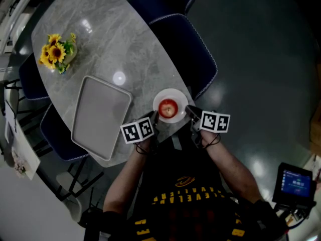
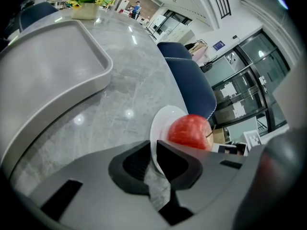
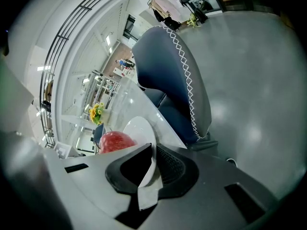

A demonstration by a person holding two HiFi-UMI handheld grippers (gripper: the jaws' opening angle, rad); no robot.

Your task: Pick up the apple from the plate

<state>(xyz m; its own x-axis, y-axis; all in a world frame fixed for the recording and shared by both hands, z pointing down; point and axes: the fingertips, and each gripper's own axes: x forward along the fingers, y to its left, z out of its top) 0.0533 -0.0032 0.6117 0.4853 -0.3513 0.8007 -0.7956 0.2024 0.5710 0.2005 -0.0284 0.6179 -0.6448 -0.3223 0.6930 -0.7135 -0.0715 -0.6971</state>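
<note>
Person's forearms point(image 1: 228, 167) at the near end of the table point(image 1: 108, 36), one gripper per hand. Left gripper point(image 2: 154, 150): jaws narrow, pads closed on the near-left rim of the white plate point(image 2: 165, 120). Right gripper point(image 3: 154, 153): jaws likewise narrow, clamped on the plate's opposite rim. The plate sits at the table's near edge, between the two grippers. The red apple point(image 1: 168, 107) rests in the middle of the plate, touched by neither gripper. Left of the plate, just beside it, lies a grey rectangular tray point(image 1: 100, 117). Farther along the marbled top stand sunflowers point(image 1: 56, 52), well apart from the plate. A navy chair point(image 1: 186, 46) with white stitching stands against the table's right side.
</note>
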